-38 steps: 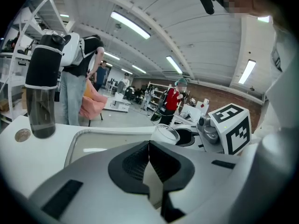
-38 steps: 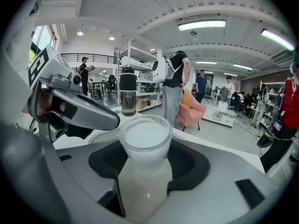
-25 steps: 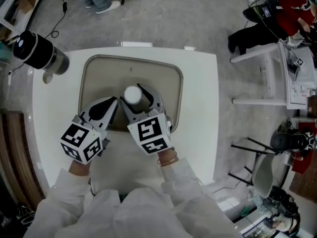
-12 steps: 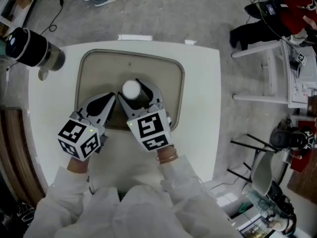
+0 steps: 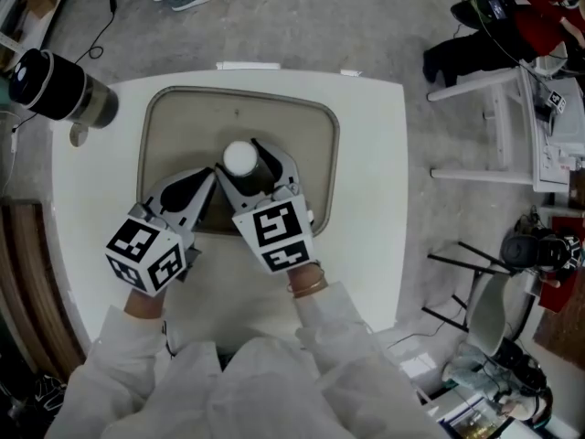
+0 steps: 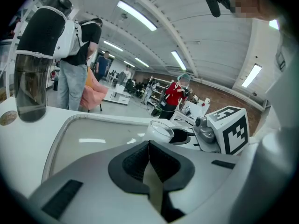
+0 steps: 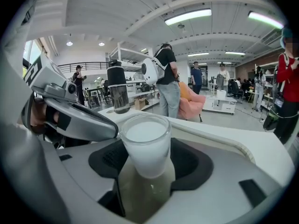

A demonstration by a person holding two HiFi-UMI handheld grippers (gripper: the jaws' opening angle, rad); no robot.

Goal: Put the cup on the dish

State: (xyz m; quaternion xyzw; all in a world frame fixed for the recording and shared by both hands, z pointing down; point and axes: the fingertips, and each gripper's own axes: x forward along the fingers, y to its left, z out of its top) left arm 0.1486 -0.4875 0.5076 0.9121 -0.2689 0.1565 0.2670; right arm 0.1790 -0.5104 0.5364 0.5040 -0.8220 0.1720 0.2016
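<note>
The cup (image 5: 240, 156) is a small frosted white glass, upright. My right gripper (image 5: 249, 168) is shut on the cup, over the near middle of the dish (image 5: 302, 144), a beige tray with rounded corners on the white table. In the right gripper view the cup (image 7: 145, 143) sits between the dark pads (image 7: 192, 164) with the dish (image 7: 224, 141) beneath; I cannot tell whether it touches the dish. My left gripper (image 5: 208, 183) is shut on nothing, at the dish's near-left rim just left of the cup. In the left gripper view its jaws (image 6: 149, 148) meet, with the cup (image 6: 159, 130) beyond.
A black-topped clear flask (image 5: 59, 90) stands at the table's far left corner, also in the left gripper view (image 6: 35, 64). The white table (image 5: 370, 208) has bare room right of the dish. A white stand (image 5: 494, 135) and people stand on the floor around.
Only the head view shifts a little. The right gripper keeps the cup in about the same place over the dish; the left gripper stays shut beside it.
</note>
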